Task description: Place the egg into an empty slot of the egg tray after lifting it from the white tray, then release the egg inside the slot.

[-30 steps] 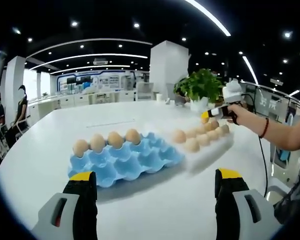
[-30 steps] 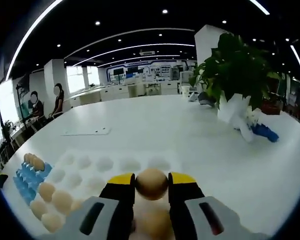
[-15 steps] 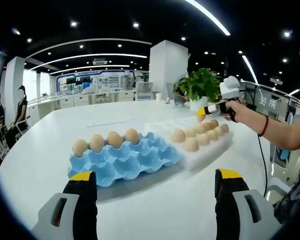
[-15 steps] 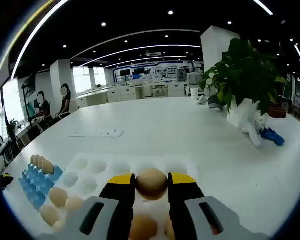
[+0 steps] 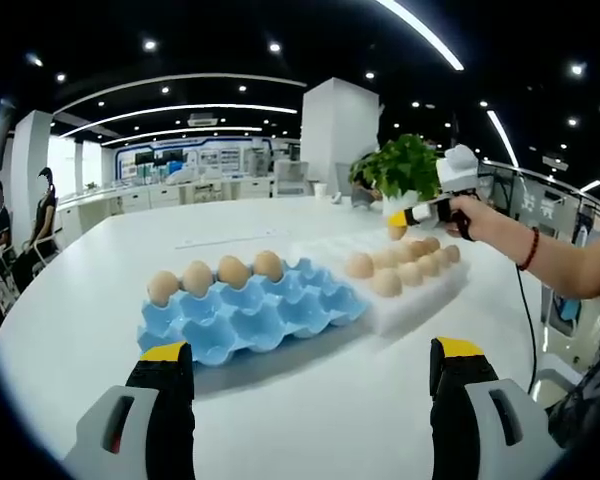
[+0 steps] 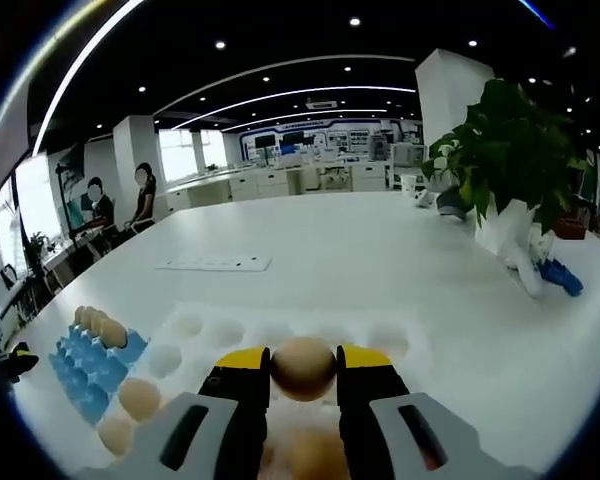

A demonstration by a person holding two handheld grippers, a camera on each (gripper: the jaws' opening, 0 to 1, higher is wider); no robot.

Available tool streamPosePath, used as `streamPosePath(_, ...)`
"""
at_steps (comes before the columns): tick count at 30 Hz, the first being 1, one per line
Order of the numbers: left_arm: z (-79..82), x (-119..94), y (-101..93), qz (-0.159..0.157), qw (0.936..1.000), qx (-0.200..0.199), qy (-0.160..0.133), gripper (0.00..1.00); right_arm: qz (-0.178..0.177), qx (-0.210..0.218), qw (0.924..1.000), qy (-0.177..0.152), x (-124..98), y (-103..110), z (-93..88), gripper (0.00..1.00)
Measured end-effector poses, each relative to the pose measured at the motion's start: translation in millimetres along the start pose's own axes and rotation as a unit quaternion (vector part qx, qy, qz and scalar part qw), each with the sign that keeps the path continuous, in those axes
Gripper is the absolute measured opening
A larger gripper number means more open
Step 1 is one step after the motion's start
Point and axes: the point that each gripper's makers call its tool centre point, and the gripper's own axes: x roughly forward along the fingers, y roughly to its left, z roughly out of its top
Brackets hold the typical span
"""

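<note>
A brown egg (image 6: 303,367) is clamped between the yellow-tipped jaws of my right gripper (image 6: 303,362), held above the white tray (image 6: 235,330). The left gripper view has that gripper (image 5: 404,218) with its egg (image 5: 396,231) lifted over the far end of the white tray (image 5: 420,293), which holds several eggs (image 5: 387,283). The blue egg tray (image 5: 250,318) lies left of the white tray, with a row of eggs (image 5: 215,275) along its far side and its near slots bare. My left gripper (image 5: 310,362) hangs open in front of the blue tray, nothing between its jaws.
A potted green plant (image 6: 508,160) in a white pot stands on the white table (image 6: 380,260) to the right. A flat white sheet (image 6: 215,264) lies farther back. A person's arm (image 5: 550,262) with a dark wristband reaches in from the right. People sit at the far left (image 6: 140,195).
My right gripper has risen a little with the egg and shifted left along the white tray. The left gripper has stayed put and open.
</note>
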Motion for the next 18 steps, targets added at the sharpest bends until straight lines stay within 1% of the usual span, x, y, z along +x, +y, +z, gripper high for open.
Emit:
streamPosePath(9, -3.4, -2, 1.1, 0.001, 1.0000, -0.001, 0.003, 1.00, 0.023, -0.003, 0.9997, 0.004, 3, 22, 0.7, 0.27)
streamPosePath(11, -3.6, -2, 1.2, 0.001, 1.0000, -0.001, 0.003, 1.00, 0.024, -0.005, 0.9997, 0.004, 6, 24, 2.1, 0.27)
streamPosePath(15, 0.6, -3, -1.4, -0.007, 0.9999, -0.007, -0.009, 1.00, 0.031, -0.017, 0.9994, 0.007, 7, 35, -0.4, 0.27)
streamPosePath(17, -0.4, -3, -0.6, -0.004, 1.0000, -0.002, -0.005, 1.00, 0.035, -0.021, 0.9991, 0.007, 5, 43, -1.7, 0.27)
streamPosePath(18, -0.7, -3, -0.3, -0.003, 1.0000, 0.000, -0.004, 1.00, 0.038, -0.022, 0.9990, 0.008, 8, 44, -0.5, 0.27)
